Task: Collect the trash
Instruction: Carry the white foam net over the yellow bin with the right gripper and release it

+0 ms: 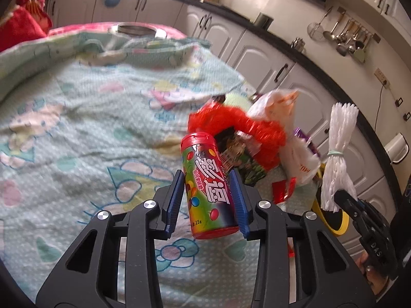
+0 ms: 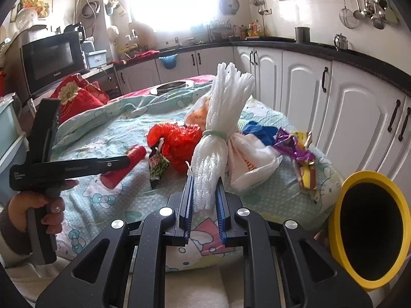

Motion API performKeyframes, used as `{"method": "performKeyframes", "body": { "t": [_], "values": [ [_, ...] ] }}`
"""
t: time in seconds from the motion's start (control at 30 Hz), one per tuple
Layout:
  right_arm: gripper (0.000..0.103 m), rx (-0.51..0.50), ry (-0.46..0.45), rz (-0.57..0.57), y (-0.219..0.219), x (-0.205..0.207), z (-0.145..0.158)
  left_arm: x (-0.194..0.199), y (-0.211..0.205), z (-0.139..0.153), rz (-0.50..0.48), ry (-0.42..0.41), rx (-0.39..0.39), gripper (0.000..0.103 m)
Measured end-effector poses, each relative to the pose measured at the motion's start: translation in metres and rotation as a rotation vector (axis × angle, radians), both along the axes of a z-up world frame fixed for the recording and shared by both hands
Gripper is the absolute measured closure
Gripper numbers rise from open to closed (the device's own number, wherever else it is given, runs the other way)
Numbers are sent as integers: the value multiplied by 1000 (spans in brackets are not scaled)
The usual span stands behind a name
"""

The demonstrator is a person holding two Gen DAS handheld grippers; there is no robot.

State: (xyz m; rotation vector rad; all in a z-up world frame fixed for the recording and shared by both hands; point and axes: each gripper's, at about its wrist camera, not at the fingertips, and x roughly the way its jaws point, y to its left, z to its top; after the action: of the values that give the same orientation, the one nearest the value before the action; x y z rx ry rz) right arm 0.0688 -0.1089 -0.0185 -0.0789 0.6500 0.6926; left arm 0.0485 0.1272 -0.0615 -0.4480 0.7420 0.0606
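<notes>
My left gripper (image 1: 206, 179) is shut on a red-capped candy tube (image 1: 208, 184) with a colourful label, held above the quilt; the tube also shows in the right wrist view (image 2: 125, 165). My right gripper (image 2: 204, 187) is shut on a bundle of white foam netting (image 2: 218, 125) tied with a pale green band, also seen in the left wrist view (image 1: 339, 154). On the quilt lie a red mesh bag (image 2: 179, 141), a green snack packet (image 2: 156, 166), a white plastic bag (image 2: 251, 159) and purple and yellow wrappers (image 2: 298, 148).
A yellow-rimmed bin (image 2: 370, 228) with a dark inside stands at the right, below the table's near corner. A flowered quilt (image 1: 77, 128) covers the table. White kitchen cabinets (image 2: 346, 107) run along the right. A steel pot (image 2: 172, 86) sits at the table's far end.
</notes>
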Motion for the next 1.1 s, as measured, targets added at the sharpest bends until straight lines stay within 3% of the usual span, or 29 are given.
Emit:
{"method": "performKeyframes", "body": {
  "t": [0.3, 0.67, 1.1],
  "values": [
    [87, 32, -36, -32, -16, 2, 15, 3, -28, 41, -55, -119, 75, 74],
    [87, 62, -83, -169, -69, 19, 33, 60, -93, 77, -194, -204, 21, 75],
    [87, 84, -67, -449, -171, 42, 31, 125, -213, 73, -424, -179, -35, 75]
  ]
}}
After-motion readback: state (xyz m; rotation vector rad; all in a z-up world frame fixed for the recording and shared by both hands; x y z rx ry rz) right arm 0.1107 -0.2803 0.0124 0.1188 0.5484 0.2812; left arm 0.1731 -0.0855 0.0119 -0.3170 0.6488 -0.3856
